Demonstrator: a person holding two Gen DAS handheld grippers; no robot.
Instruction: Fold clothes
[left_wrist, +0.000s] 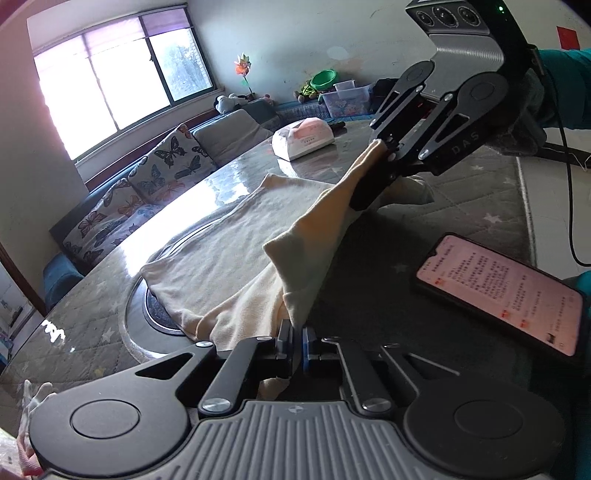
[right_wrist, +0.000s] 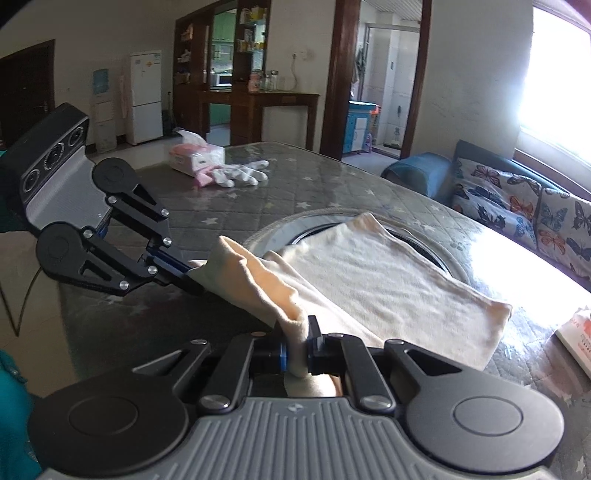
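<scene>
Counter (right_wrist: 332, 177) beyond the cloth (right_wrist: 388, 273) is mostly open; tissue pack (right_wrist: 195, 157) and gloves (right_wrist: 240, 175) sit at the far end, phone (left_wrist: 502, 291) close on the right.

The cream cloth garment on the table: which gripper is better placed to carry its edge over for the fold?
Neither alone: left gripper and right gripper each pinch one near corner of the cream cloth garment, so probably both together.
</scene>
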